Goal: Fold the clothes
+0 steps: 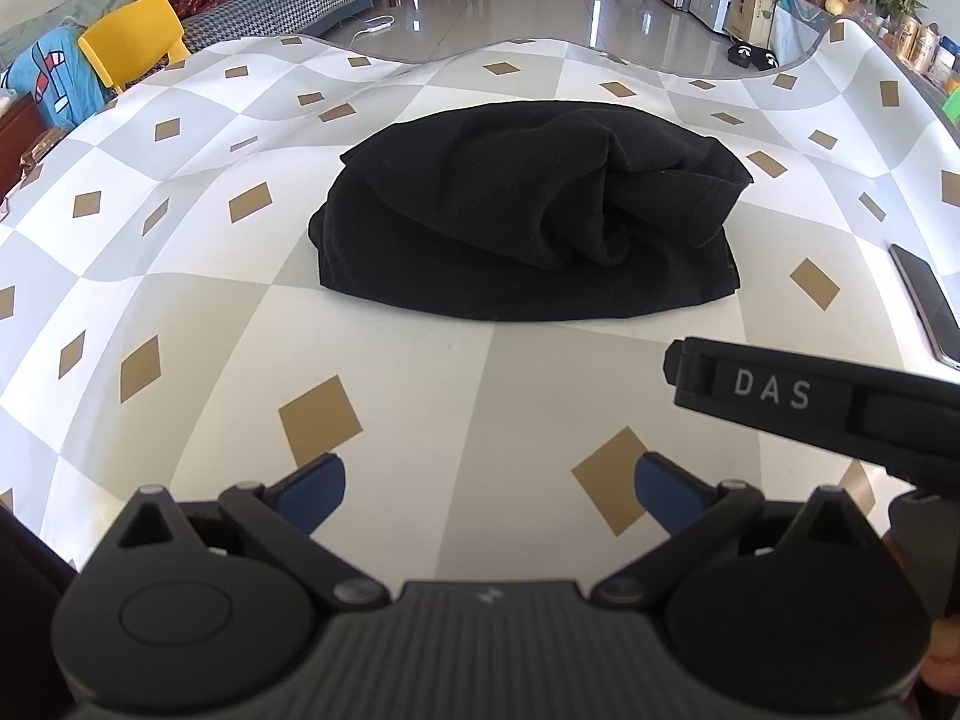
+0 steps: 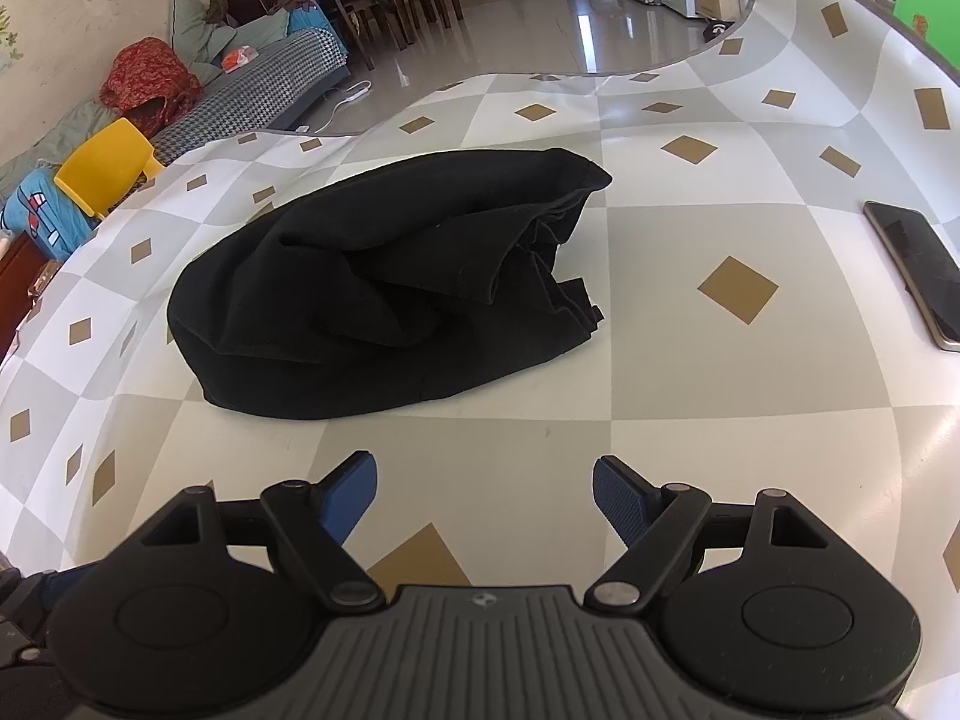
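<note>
A black garment (image 1: 528, 216) lies folded in a loose, rumpled bundle on the checkered tablecloth (image 1: 180, 276); it also shows in the right wrist view (image 2: 384, 294). My left gripper (image 1: 489, 492) is open and empty, held back from the garment's near edge. My right gripper (image 2: 485, 495) is open and empty, also short of the garment, which lies ahead and to its left. The black body of the right gripper, marked DAS (image 1: 780, 390), shows at the right of the left wrist view.
A dark phone (image 2: 924, 270) lies on the table to the right, also visible in the left wrist view (image 1: 927, 306). A yellow chair (image 1: 135, 36) and a sofa with clothes stand beyond the table's far left edge. Tiled floor lies behind.
</note>
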